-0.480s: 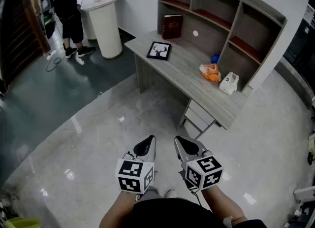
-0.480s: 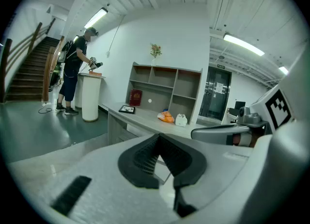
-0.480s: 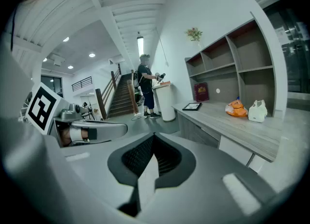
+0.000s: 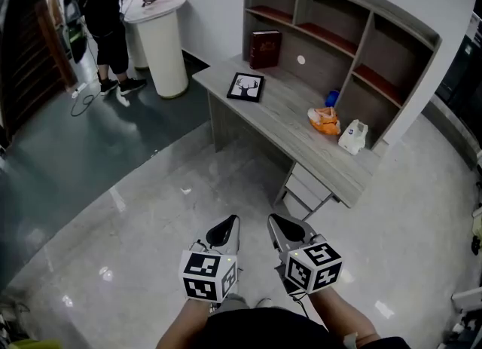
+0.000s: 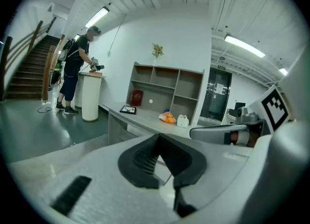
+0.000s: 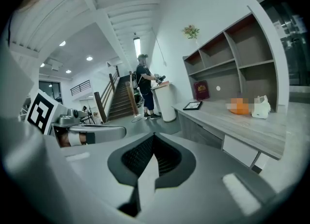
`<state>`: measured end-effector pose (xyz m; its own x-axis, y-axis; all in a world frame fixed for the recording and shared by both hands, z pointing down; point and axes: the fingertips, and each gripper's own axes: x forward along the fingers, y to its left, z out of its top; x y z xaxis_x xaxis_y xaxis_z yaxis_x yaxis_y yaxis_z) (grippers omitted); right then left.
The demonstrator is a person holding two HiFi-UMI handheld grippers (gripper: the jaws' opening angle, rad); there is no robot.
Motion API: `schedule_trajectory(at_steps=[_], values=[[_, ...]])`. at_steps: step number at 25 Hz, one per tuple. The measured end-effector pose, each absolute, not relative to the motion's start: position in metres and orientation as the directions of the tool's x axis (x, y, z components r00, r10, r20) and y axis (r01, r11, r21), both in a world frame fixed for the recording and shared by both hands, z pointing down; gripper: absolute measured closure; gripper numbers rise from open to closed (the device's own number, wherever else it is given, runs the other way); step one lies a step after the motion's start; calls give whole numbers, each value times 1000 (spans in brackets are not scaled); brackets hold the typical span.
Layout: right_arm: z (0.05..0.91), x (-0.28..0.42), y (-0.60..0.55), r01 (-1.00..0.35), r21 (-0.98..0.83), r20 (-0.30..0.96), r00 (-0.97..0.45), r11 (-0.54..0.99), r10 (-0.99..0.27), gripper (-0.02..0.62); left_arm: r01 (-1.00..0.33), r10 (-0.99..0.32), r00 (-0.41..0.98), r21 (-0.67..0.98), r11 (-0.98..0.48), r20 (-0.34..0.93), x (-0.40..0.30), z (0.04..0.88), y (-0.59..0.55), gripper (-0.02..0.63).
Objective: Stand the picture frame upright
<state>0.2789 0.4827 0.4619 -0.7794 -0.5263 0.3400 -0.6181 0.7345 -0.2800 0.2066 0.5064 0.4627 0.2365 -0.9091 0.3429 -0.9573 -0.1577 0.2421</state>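
Black-edged and rectangular, the flat picture frame (image 4: 245,87) lies face up on the grey wood-grain desk (image 4: 301,133), near the desk's end closest to the white cylindrical pedestal (image 4: 162,46). Its white print carries a dark antlered figure. On the same desk, a dark red book (image 4: 264,48) stands just behind the frame, against the grey shelf unit (image 4: 343,31) that rises from the desk's back edge. An orange bag (image 4: 324,120) and a white packet (image 4: 352,136) sit further along the desk.

You hold the left gripper (image 4: 224,227) and the right gripper (image 4: 285,227) side by side over the glossy floor, well apart from the desk. In each gripper view the jaws are together, with nothing between them.

Only the head view shows the frame's print. The left gripper view shows the frame (image 5: 128,110) nearly edge-on, as a thin dark slab on the desk. The right gripper view also shows it (image 6: 193,105) at a low angle. Both gripper views add a small plant (image 5: 157,50) on top of the shelf unit and a wooden staircase (image 5: 29,68) beyond the desk. A person (image 4: 102,23) stands at the pedestal.
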Motion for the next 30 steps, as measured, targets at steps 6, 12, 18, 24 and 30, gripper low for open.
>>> schedule_trajectory(at_steps=[6, 12, 18, 24, 30], values=[[462, 257, 476, -625, -275, 341, -774, 731, -533, 596, -960, -904, 244, 217, -174, 352, 186, 462, 503, 608], [464, 230, 471, -635, -249, 339, -765, 732, -548, 597, -959, -901, 265, 188, -211, 343, 166, 459, 498, 607], [465, 205, 470, -651, -243, 338, -752, 719, -566, 597, -957, -891, 285, 163, -241, 353, 146, 463, 498, 607], [477, 195, 465, -662, -248, 369, -740, 707, -563, 597, -955, -883, 288, 186, -233, 372, 132, 475, 493, 607], [481, 187, 435, -673, -252, 378, -730, 695, -570, 597, -957, -880, 275, 199, -212, 387, 118, 480, 470, 608]])
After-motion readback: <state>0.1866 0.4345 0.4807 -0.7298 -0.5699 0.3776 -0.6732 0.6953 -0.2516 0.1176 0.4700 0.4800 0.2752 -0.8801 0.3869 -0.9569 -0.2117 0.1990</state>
